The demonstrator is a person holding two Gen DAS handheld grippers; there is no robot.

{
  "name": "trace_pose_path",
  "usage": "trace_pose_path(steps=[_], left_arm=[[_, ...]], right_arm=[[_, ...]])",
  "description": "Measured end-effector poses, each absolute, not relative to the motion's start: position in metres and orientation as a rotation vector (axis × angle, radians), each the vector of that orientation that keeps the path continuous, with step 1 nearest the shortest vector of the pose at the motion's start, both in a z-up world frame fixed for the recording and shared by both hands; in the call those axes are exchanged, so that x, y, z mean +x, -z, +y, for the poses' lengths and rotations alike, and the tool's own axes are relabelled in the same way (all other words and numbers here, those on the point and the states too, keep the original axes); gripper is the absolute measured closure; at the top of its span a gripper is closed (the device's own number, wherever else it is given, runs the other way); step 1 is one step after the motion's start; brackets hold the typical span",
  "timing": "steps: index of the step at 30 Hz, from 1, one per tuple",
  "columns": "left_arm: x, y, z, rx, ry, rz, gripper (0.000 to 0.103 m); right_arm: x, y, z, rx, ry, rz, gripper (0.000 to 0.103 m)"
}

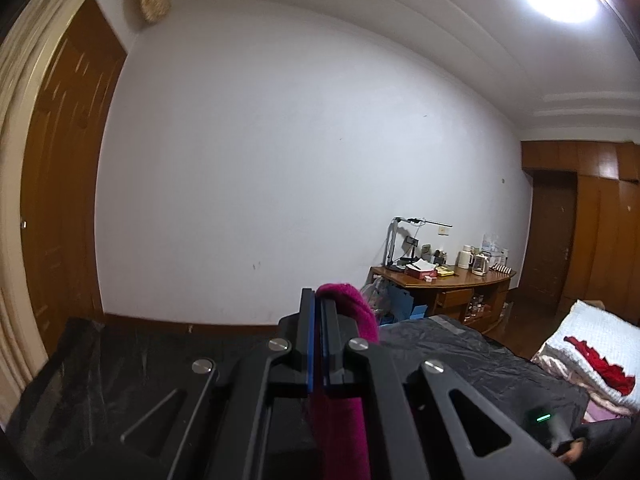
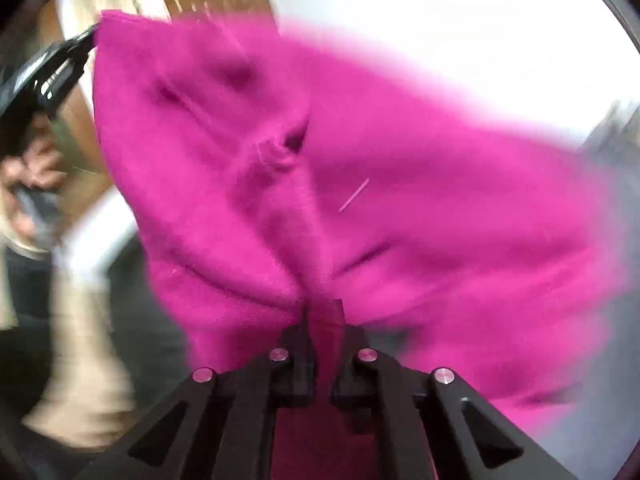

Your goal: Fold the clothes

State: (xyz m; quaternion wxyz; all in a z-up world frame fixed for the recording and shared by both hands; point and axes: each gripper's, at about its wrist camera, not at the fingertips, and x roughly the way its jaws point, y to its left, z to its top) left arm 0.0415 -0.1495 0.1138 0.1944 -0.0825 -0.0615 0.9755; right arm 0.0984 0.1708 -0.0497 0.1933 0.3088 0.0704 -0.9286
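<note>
The magenta garment (image 2: 320,184) hangs stretched between the 2 tongs, left tongs (image 1: 318,308) and right tongs (image 2: 322,320) each clamped on an edge, above the black-covered bed (image 1: 460,352).

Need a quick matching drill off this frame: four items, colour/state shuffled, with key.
1. left gripper
2. garment
3. wooden desk
4. folded bedding

A. white, red cloth on top
B. magenta, held up between both grippers
C. shut on fabric
D. against the wall, cluttered

Pairs: 1-C, 2-B, 3-D, 4-A
</note>
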Motion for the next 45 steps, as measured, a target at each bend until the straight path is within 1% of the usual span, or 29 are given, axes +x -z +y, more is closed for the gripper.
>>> trace_pose_path(steps=[2,4,6,8,10,13,16,17,18,19,20,21,25,26,30,35,38,39,40,41,42,45], left_arm=[[0.037,-0.103,-0.147,-0.265,-2.716,-0.206,0.1],[0.038,-0.09,-0.14,-0.289,-2.682,-0.232,0.1],[0.044,-0.078,-0.127,-0.296,-2.638,-0.244,0.1],[0.055,-0.065,-0.11,-0.293,-2.588,-0.245,0.1],[0.067,-0.052,-0.091,-0.292,-2.534,-0.23,0.1],[0.083,-0.036,-0.065,-0.296,-2.505,-0.167,0.1],[0.097,-0.024,-0.04,-0.313,-2.457,-0.08,0.099],[0.101,-0.02,-0.034,-0.325,-2.429,-0.067,0.095],[0.104,-0.017,-0.028,-0.339,-2.398,-0.057,0.083],[0.108,-0.013,-0.022,-0.353,-2.366,-0.048,0.074],[0.111,-0.011,-0.019,-0.355,-2.343,-0.05,0.053],[0.114,-0.009,-0.016,-0.353,-2.322,-0.055,0.039],[0.124,-0.009,-0.009,-0.318,-2.252,-0.086,0.024],[0.126,-0.011,-0.01,-0.313,-2.22,-0.108,0.022],[0.137,-0.018,-0.005,-0.299,-2.09,-0.152,0.021],[0.13,-0.011,0.025,-0.402,-1.946,-0.17,0.021],[0.121,-0.004,0.043,-0.456,-1.883,-0.234,0.021],[0.115,-0.003,0.043,-0.478,-1.851,-0.279,0.027],[0.109,-0.003,0.042,-0.501,-1.814,-0.329,0.037],[0.102,-0.003,0.041,-0.524,-1.777,-0.379,0.069],[0.097,-0.003,0.041,-0.545,-1.763,-0.407,0.095],[0.09,-0.008,0.037,-0.564,-1.806,-0.433,0.095]], right_arm=[[0.125,0.016,0.171,0.594,2.882,0.482,0.098],[0.153,-0.016,0.168,0.251,3.102,0.746,0.098],[0.176,-0.039,0.162,-0.083,3.228,0.948,0.098],[0.188,-0.052,0.16,-0.348,3.285,1.095,0.098],[0.196,-0.064,0.153,-0.532,3.307,1.184,0.098],[0.21,-0.087,0.127,-0.652,3.32,1.204,0.098],[0.212,-0.11,0.125,-0.699,3.334,1.174,0.098],[0.21,-0.116,0.132,-0.716,3.338,1.165,0.098],[0.207,-0.122,0.141,-0.732,3.342,1.154,0.098],[0.206,-0.129,0.147,-0.749,3.344,1.138,0.098],[0.208,-0.136,0.144,-0.768,3.346,1.116,0.098],[0.209,-0.141,0.147,-0.789,3.347,1.091,0.098],[0.219,-0.164,0.152,-0.865,3.355,1.017,0.097],[0.222,-0.168,0.151,-0.876,3.356,1.016,0.097],[0.233,-0.174,0.155,-0.923,3.355,1.011,0.097],[0.234,-0.165,0.153,-0.967,3.34,0.983,0.097],[0.235,-0.162,0.152,-0.982,3.331,0.971,0.097],[0.237,-0.16,0.152,-0.995,3.329,0.969,0.097],[0.24,-0.161,0.153,-1.006,3.33,0.967,0.097],[0.241,-0.161,0.154,-1.009,3.333,0.961,0.097],[0.242,-0.161,0.157,-1.01,3.339,0.948,0.097],[0.244,-0.162,0.168,-1.01,3.367,0.918,0.097]])
